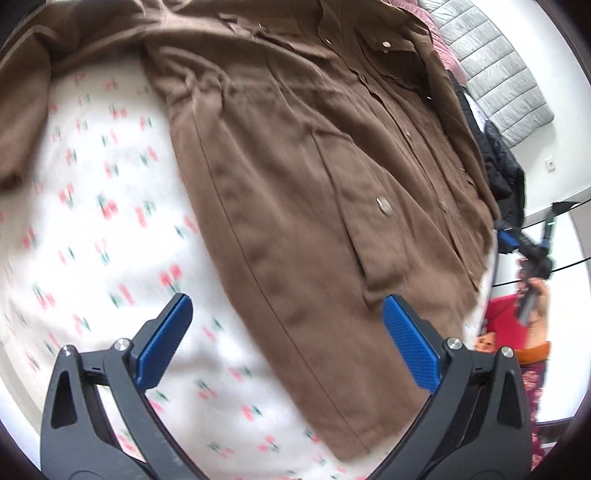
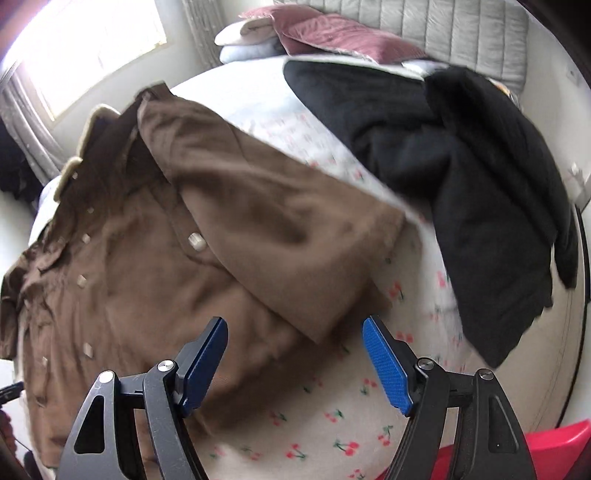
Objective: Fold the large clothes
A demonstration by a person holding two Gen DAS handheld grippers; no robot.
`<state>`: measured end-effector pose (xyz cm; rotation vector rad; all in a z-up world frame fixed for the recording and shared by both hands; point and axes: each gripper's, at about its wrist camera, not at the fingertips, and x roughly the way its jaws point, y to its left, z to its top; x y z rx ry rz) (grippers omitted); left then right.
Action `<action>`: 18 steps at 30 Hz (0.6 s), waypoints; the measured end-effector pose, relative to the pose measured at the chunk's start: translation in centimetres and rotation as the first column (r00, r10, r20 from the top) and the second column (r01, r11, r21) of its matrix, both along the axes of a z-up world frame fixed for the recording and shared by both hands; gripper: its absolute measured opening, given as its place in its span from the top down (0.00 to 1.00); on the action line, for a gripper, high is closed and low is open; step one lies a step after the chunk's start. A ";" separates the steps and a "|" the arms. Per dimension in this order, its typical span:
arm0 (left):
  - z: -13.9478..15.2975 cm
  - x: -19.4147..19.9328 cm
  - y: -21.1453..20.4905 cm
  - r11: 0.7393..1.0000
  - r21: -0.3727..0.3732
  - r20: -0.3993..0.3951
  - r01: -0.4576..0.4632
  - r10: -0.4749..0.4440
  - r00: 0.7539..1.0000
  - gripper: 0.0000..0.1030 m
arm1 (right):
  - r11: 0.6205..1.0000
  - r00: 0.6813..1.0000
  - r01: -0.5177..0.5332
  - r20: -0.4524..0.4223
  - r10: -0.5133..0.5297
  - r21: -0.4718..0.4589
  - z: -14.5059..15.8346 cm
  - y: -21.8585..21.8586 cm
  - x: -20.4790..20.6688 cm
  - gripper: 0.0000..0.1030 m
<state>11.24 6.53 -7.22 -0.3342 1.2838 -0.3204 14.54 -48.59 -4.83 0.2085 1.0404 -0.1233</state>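
Observation:
A large brown button-up coat lies spread front up on a bed with a white cherry-print sheet. My left gripper is open and empty, hovering above the coat's side hem. In the right wrist view the coat has one sleeve folded across its front. My right gripper is open and empty, just above that sleeve's cuff. The right gripper also shows in the left wrist view, beyond the coat's far edge.
A heap of black clothes lies on the sheet to the right of the coat. Pink and white pillows and a grey padded headboard are at the bed's head. A window is at the left.

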 end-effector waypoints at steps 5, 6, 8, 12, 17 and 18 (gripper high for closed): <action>-0.9 -2.1 -2.4 0.997 -0.068 -0.032 0.049 -0.051 0.998 0.01 | 1.000 1.000 -0.005 -0.017 0.006 0.010 -2.9 -0.4 -0.7 0.25; -1.1 -2.3 -3.0 0.994 -0.087 -0.038 0.063 -0.067 0.997 0.01 | 1.000 1.000 -0.007 -0.009 0.007 0.009 -2.9 -0.4 -0.6 0.24; -1.5 -3.1 -4.6 0.988 -0.126 -0.051 0.093 -0.100 0.994 0.01 | 1.000 1.000 -0.010 0.003 0.010 0.013 -2.9 -0.5 0.0 0.20; -1.4 -3.9 -7.0 0.982 -0.147 -0.031 0.121 -0.127 0.991 0.01 | 0.998 1.000 0.019 0.022 -0.020 0.067 -3.3 -1.2 1.7 0.14; -1.7 -3.7 -8.4 0.982 -0.167 -0.004 0.093 -0.095 0.995 0.10 | 0.995 0.995 0.086 0.052 -0.088 0.045 -3.8 -0.6 3.4 0.09; -1.6 -3.8 -8.7 0.987 -0.145 0.005 0.073 -0.073 0.997 0.14 | 0.995 0.994 0.092 0.054 -0.093 0.032 -3.8 -0.2 3.6 0.11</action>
